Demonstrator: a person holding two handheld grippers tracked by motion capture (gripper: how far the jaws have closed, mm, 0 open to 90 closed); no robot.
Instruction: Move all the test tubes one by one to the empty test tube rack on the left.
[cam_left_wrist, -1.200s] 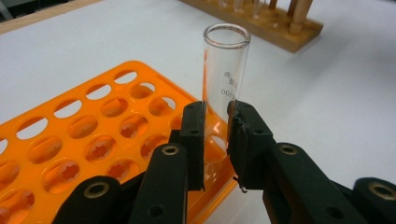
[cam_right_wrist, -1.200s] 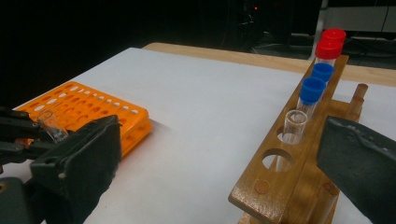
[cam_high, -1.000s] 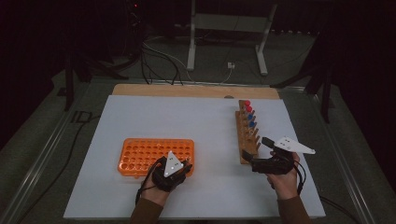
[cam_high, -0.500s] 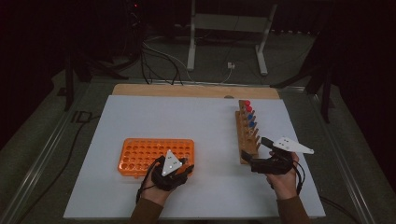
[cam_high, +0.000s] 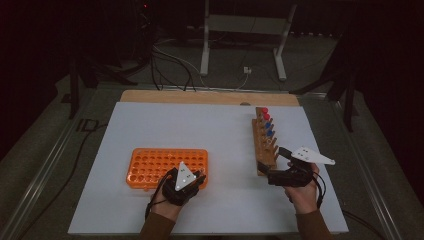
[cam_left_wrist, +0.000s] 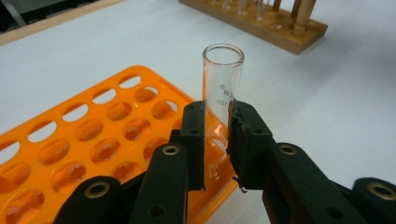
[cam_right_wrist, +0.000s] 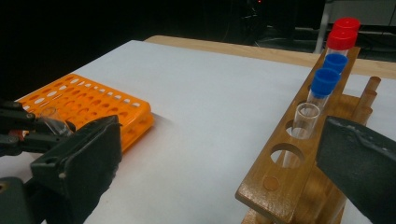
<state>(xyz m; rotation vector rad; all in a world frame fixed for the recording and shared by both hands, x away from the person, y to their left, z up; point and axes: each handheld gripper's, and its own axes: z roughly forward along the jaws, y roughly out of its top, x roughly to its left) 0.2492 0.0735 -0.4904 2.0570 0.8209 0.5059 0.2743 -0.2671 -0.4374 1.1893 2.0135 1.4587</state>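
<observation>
Left gripper (cam_left_wrist: 215, 140) is holding a glass tube (cam_left_wrist: 222, 88) upright at the orange rack (cam_left_wrist: 88, 135).
It is clamping the tube at the rack's near corner; seating it in a hole looks like the step in hand, calling for a straight drop. The right gripper (cam_right_wrist: 219, 158) is waiting wide open at the wooden rack (cam_right_wrist: 299, 158) on the worktop (cam_high: 220, 130).

Glass tube (cam_left_wrist: 223, 79) in left gripper (cam_left_wrist: 215, 140)

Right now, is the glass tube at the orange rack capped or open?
Open. The tube has a bare round rim with no cap and stands upright, gripped between the left tongs over the orange rack.
</observation>
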